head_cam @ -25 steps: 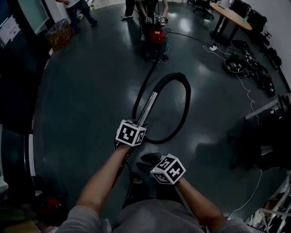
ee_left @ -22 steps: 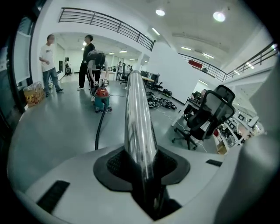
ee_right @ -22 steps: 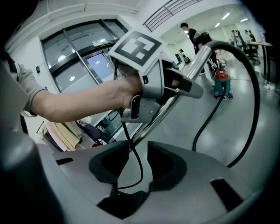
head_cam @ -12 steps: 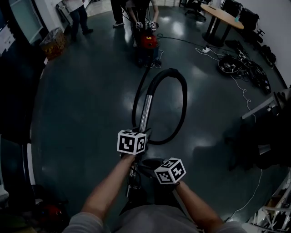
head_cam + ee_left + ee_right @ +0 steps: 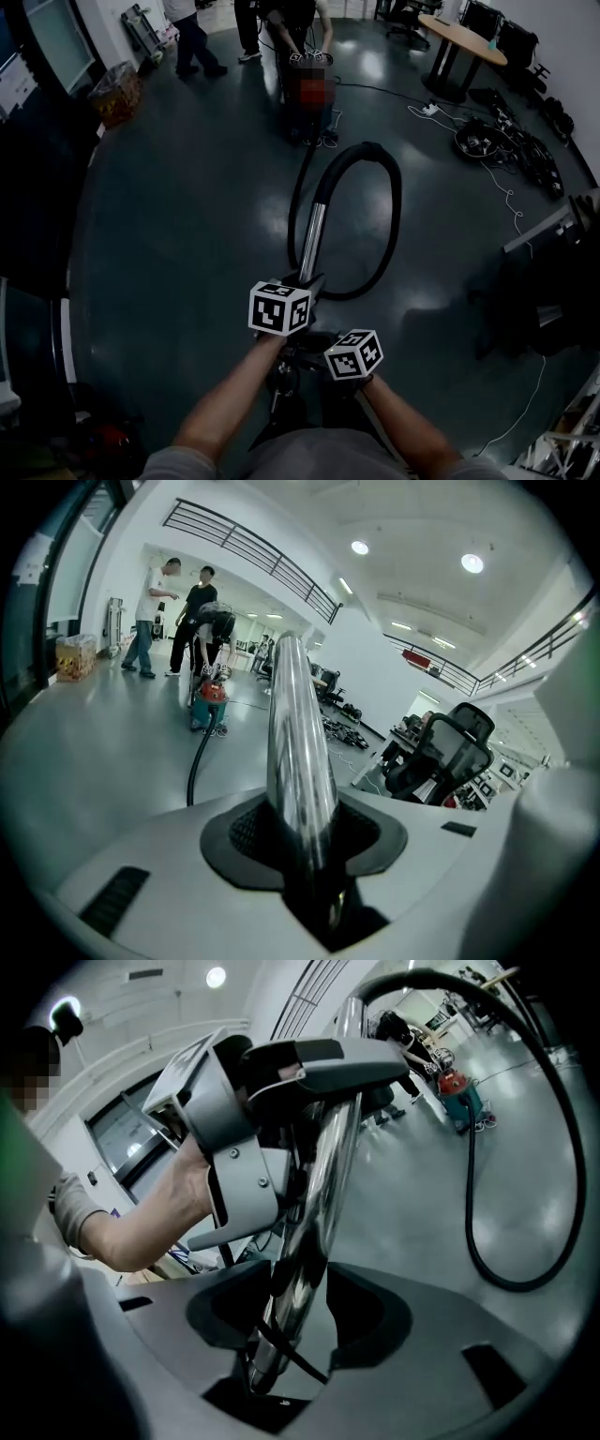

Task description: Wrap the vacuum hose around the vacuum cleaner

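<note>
Grips the chrome wand (image 5: 313, 239) tight in the left tongs (image 5: 305, 846). Has just been opening the right tongs (image 5: 300, 1321) farther back on the same wand, pads slack around it. Shows the black hose (image 5: 395, 216) looped on the floor (image 5: 187, 206), running to the vacuum cleaner (image 5: 208, 700) well ahead.

The vacuum hose (image 5: 397, 220) is black and lies on the dark, glossy floor (image 5: 169, 206) in one long, narrow loop. From the vacuum cleaner (image 5: 208, 700) it runs toward the floor's near edge, bends round, goes back along the right side and arches over into the far end of the metal tube (image 5: 312, 242). That tube is straight, shiny chrome, and points away toward the cleaner. The cleaner is a small canister with a red top and a teal body, upright, well apart from the loop, near the floor's far edge.
</note>
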`<move>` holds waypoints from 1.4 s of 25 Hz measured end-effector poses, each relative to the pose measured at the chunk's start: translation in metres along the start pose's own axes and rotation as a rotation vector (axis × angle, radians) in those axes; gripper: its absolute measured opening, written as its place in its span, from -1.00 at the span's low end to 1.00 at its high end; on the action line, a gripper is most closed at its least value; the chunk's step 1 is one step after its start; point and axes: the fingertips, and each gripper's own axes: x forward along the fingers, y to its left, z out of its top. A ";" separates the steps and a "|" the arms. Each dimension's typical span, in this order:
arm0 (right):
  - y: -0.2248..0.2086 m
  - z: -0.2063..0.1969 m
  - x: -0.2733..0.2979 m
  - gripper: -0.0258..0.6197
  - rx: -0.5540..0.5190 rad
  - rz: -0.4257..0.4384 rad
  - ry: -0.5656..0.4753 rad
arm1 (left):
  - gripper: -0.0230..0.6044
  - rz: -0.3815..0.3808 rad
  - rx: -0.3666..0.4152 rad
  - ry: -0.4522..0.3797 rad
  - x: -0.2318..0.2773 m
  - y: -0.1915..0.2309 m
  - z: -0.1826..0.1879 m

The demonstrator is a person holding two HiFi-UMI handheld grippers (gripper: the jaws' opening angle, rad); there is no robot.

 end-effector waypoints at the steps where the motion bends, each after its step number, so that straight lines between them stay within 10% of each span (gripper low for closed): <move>1: 0.002 0.003 0.002 -0.39 0.001 0.019 -0.007 | -0.48 -0.004 0.006 -0.004 -0.002 -0.002 0.003; 19: 0.019 0.030 0.005 -0.40 -0.007 0.280 -0.075 | -0.48 -0.082 -0.050 -0.052 0.003 -0.040 0.024; 33: -0.002 0.025 -0.003 -0.58 -0.024 0.091 0.023 | -0.46 -0.205 0.046 -0.005 0.015 -0.071 0.022; 35: -0.008 0.030 -0.005 -0.58 0.006 0.081 0.004 | -0.20 -0.181 0.087 -0.003 0.012 -0.070 0.026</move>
